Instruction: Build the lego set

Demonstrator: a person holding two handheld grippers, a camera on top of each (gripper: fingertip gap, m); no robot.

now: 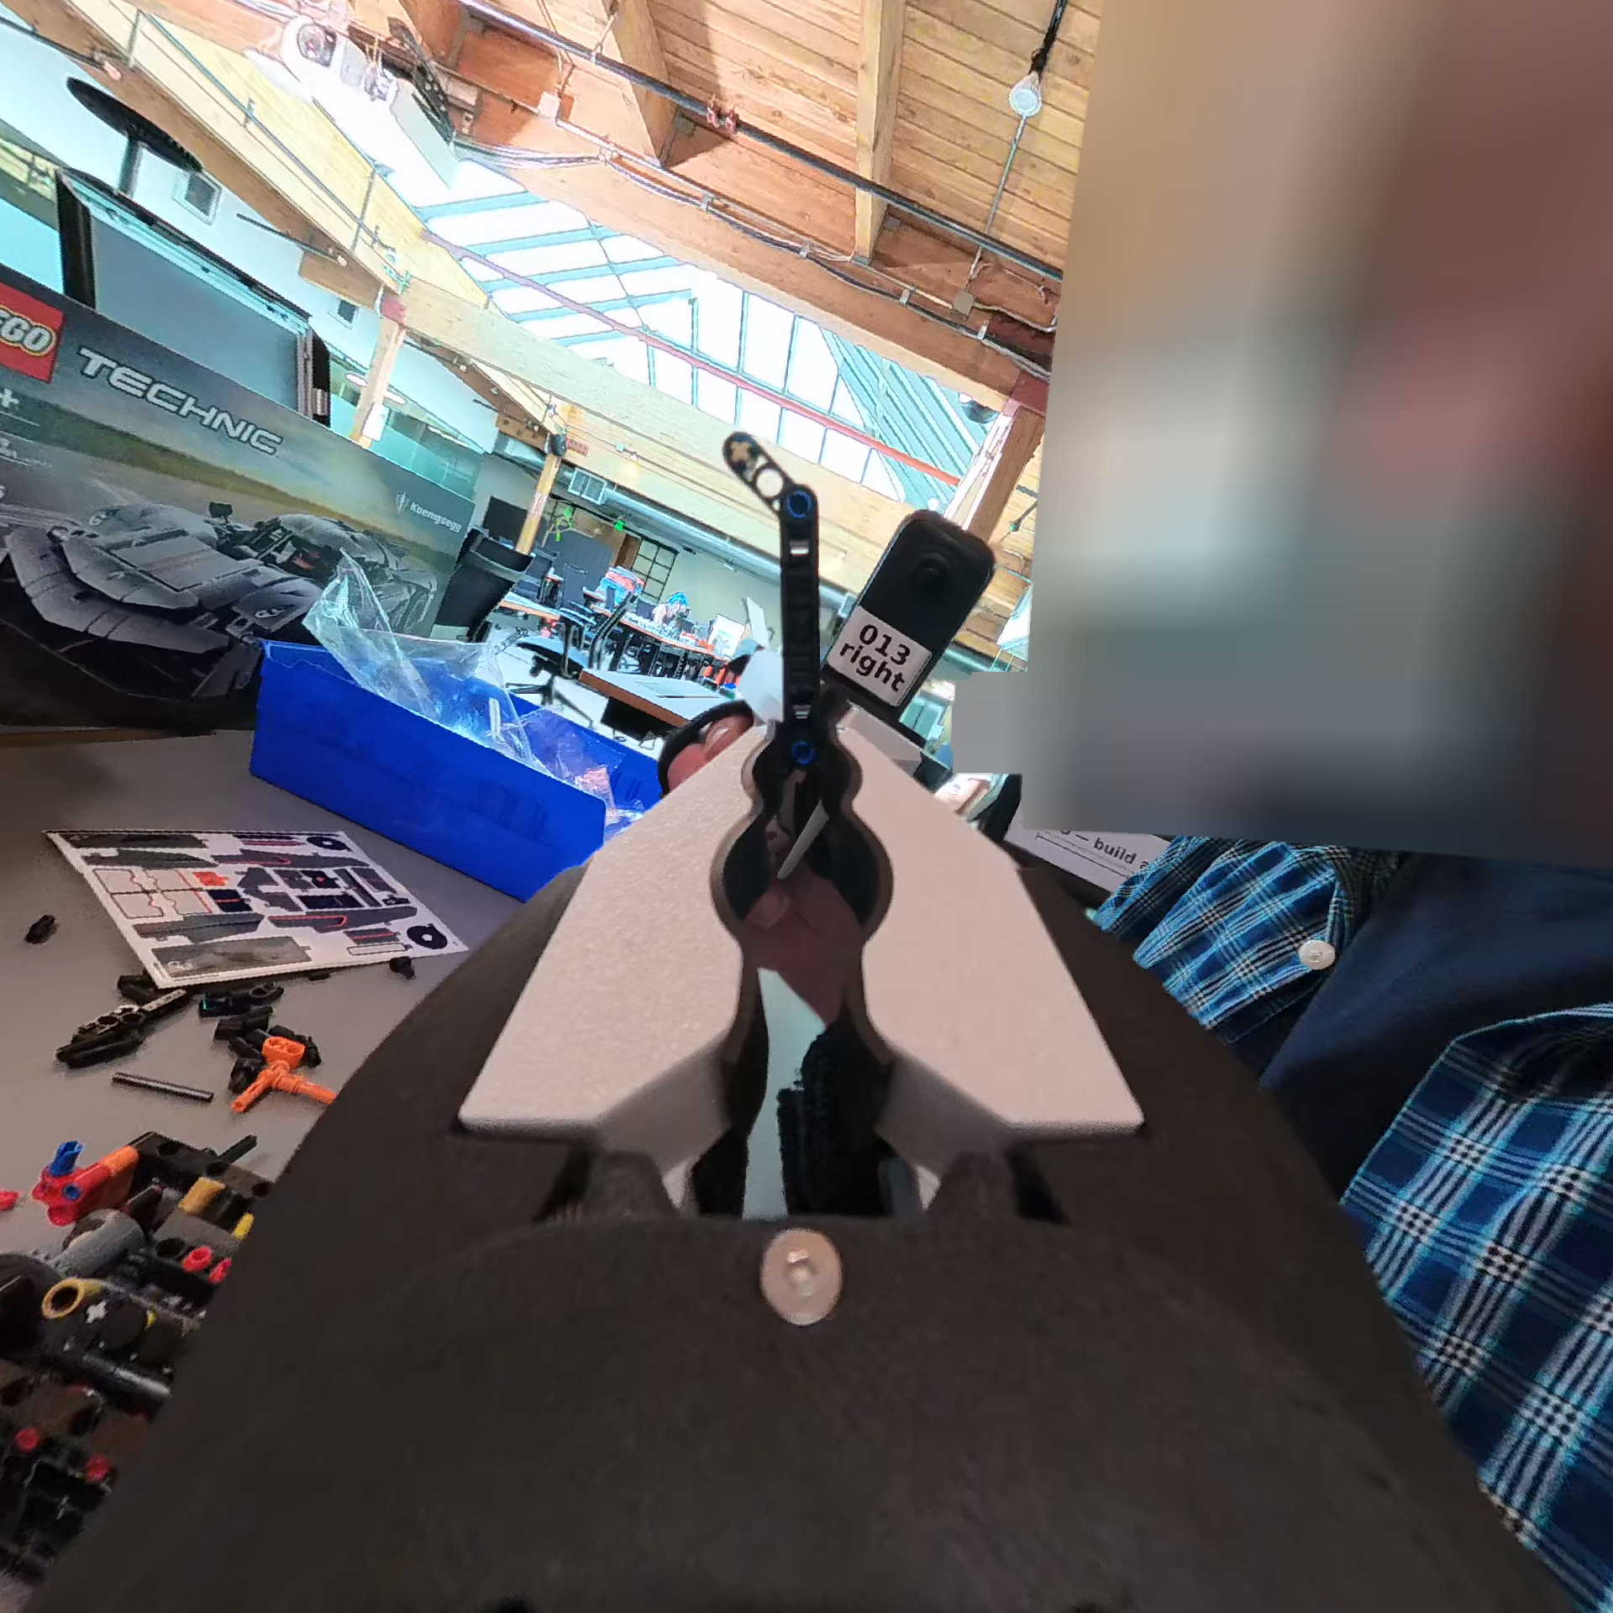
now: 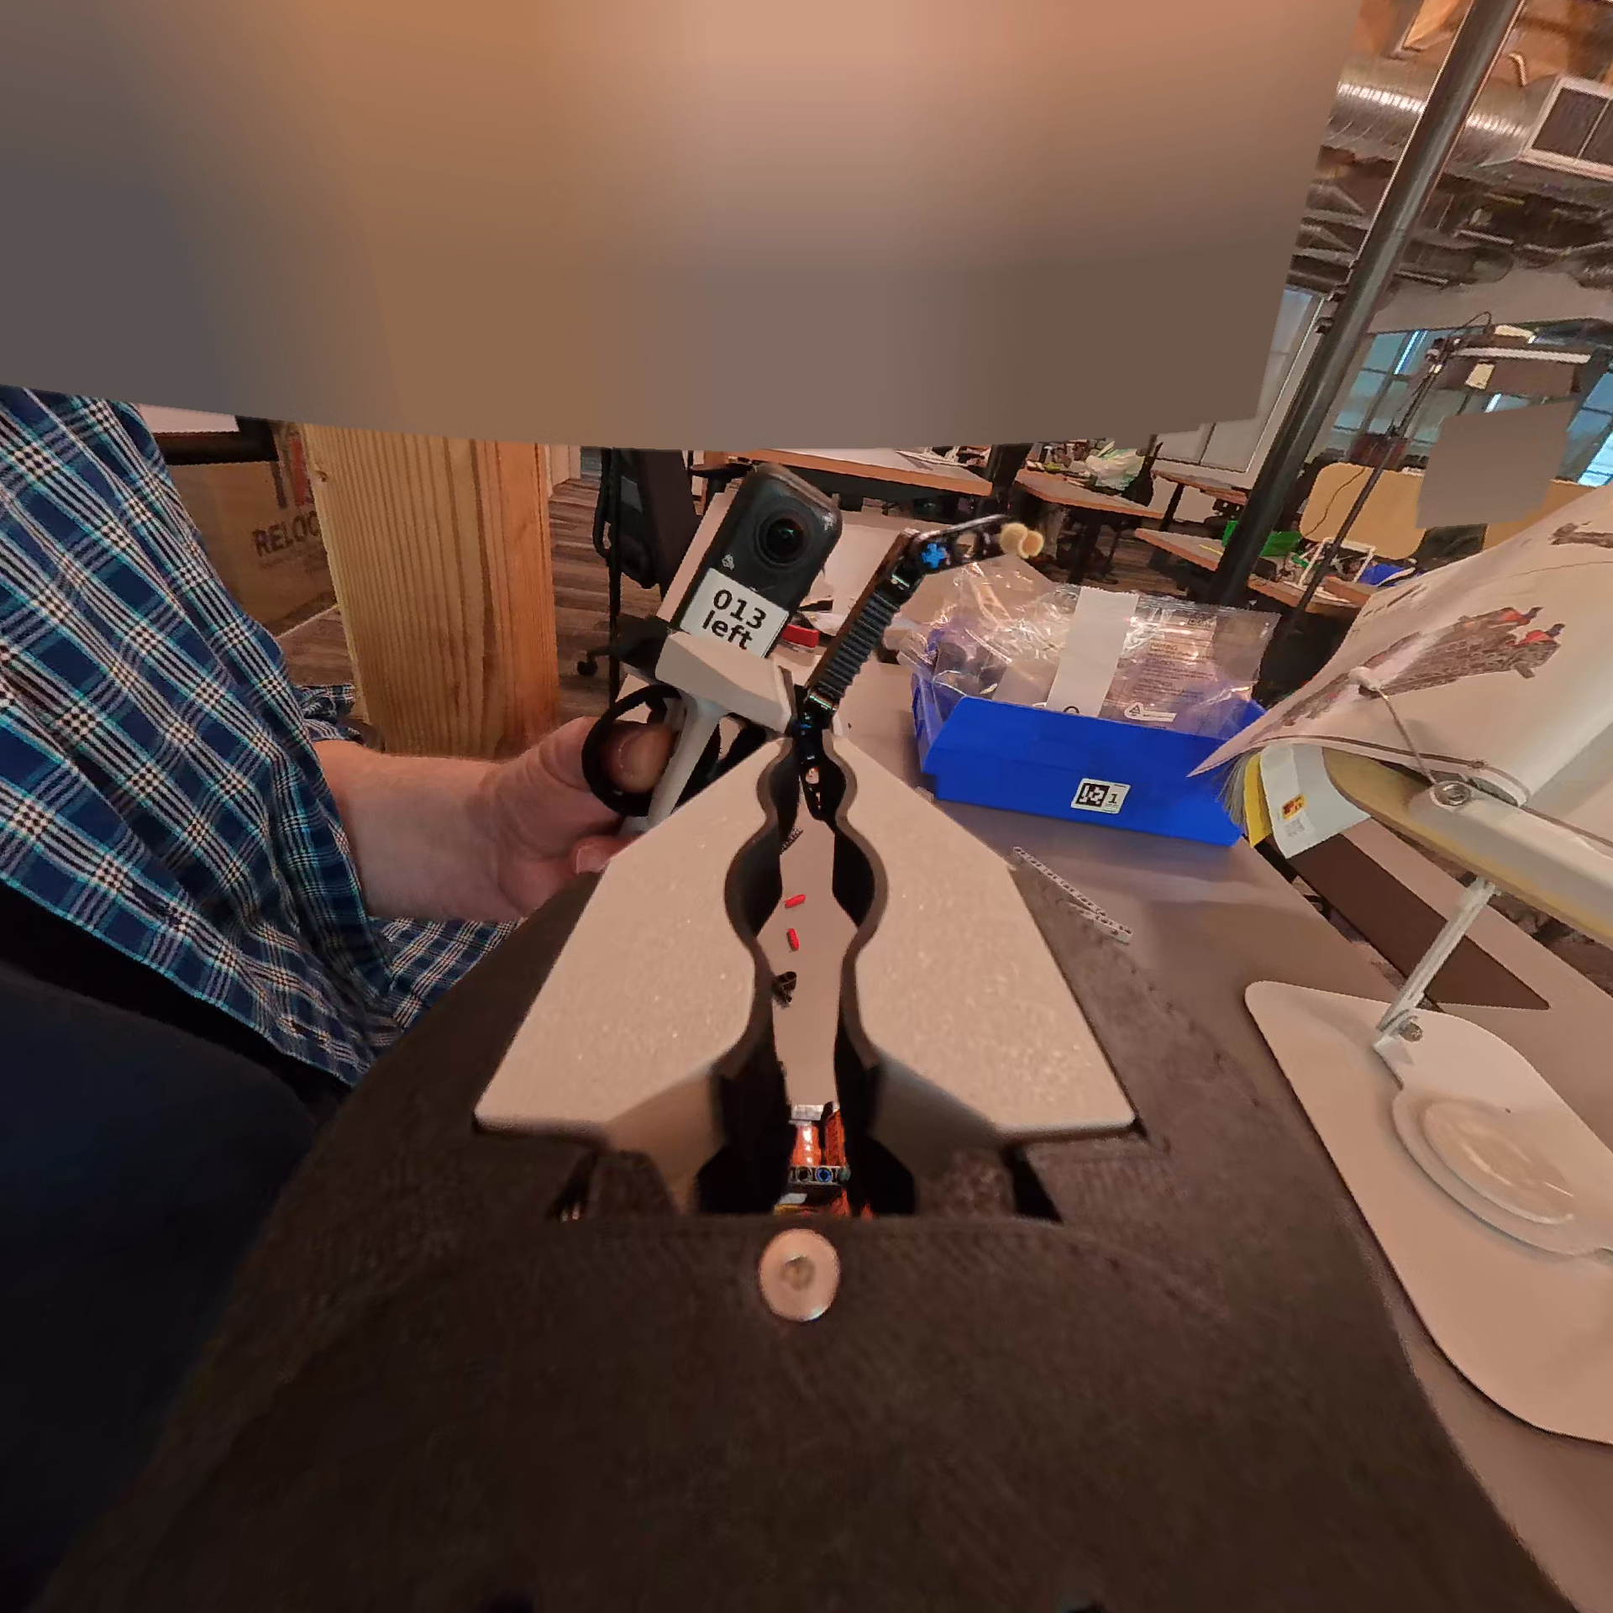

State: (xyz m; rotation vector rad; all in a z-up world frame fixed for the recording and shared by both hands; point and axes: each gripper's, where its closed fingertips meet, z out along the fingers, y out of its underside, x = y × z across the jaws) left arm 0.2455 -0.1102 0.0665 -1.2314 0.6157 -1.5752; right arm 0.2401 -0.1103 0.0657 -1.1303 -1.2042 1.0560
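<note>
Black and slim, a bent Technic beam (image 1: 790,602) with blue pins stands up from the tips of the left gripper (image 1: 799,768), whose pale jaws are pinched together on its lower end. The right wrist view shows the same beam (image 2: 860,646) rising from the tips of the right gripper (image 2: 807,768), with a blue cross-shaped pin and a tan pin near its bent top; those jaws are likewise closed on the beam's foot, so both tools grasp one piece, held up above the grey table (image 1: 201,785). A hand (image 2: 541,812) in a blue plaid sleeve (image 2: 131,663) grips the handle of the left tool, a finger through its black trigger loop. On the table to the left sit a blue bin (image 1: 419,768) with a crumpled clear bag (image 1: 393,646), a sticker sheet (image 1: 253,899), scattered black and orange loose parts (image 1: 227,1039) and a partly built dark model (image 1: 96,1292) at the picture's edge. The set's box (image 1: 175,524) stands behind the bin. In the right wrist view another blue bin (image 2: 1082,768) holds plastic bags, and an open instruction booklet (image 2: 1440,646) rests on a white stand (image 2: 1431,1135). A few small red pins (image 2: 792,916) lie on the table beneath the jaws.
</note>
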